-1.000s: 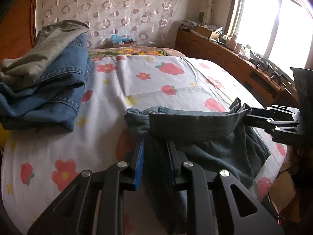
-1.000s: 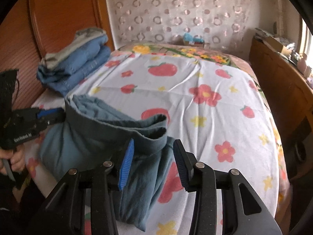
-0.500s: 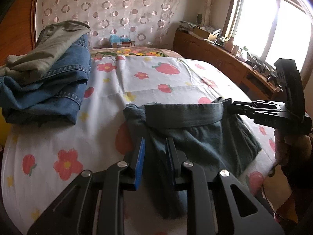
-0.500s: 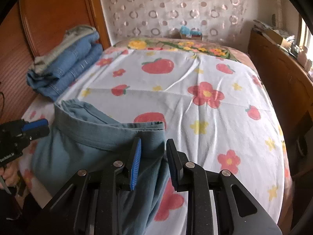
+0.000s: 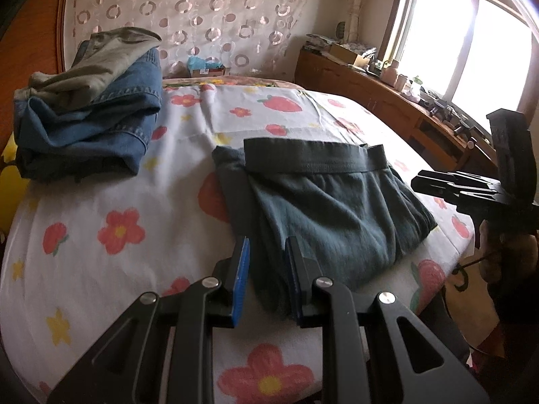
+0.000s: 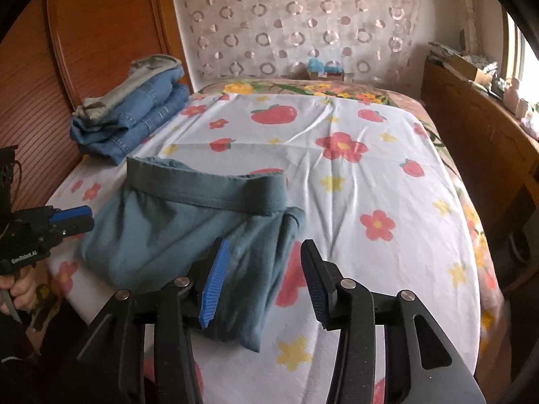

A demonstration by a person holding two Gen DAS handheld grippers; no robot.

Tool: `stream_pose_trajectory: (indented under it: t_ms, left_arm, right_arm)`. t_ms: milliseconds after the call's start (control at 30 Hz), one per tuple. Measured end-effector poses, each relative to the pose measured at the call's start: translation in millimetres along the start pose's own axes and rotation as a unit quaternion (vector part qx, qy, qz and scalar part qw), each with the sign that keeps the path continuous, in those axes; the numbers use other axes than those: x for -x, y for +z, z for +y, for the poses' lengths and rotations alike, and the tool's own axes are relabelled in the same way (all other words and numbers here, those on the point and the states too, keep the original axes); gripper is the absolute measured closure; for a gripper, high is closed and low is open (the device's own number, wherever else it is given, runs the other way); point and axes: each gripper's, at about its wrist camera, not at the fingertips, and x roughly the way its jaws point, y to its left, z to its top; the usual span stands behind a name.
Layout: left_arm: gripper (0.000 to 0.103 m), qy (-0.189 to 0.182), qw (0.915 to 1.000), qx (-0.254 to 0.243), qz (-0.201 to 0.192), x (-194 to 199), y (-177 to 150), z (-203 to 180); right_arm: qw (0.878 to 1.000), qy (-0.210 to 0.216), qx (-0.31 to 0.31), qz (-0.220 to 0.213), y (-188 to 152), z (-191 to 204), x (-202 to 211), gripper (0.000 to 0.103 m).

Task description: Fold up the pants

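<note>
Teal pants (image 5: 330, 202) folded, lying at near bed edge.
I see left gripper (image 5: 266, 279) narrowly parted astride a fabric edge, grip unclear; right gripper (image 6: 262, 279) opening, pads off cloth. Strawberry-print sheet (image 6: 353, 175) clear beyond; jeans stack (image 5: 91, 118) far left by headboard.

daylight from window (image 5: 471, 50) (blown out) | edges bent, dark corners | far clutter perhaps soft

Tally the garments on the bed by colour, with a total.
Teal pants: 1
Blue denim jeans: 2, as far as the folds show
Grey-green garment on top of the pile: 1
Total: 4
</note>
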Motion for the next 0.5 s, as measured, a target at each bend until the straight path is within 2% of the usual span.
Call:
stream_pose_trajectory:
  t_ms: [167, 500]
  left_arm:
    - [0.083, -0.010, 0.9999, -0.002, 0.004, 1, -10, -4]
    - [0.083, -0.012, 0.9999, -0.003, 0.011, 0, -16, -9]
  right_arm:
    - [1.000, 0.015, -0.011, 0.000, -7, -6, 1, 0.058]
    - [1.000, 0.016, -0.010, 0.011, -23, -1, -4, 0.058]
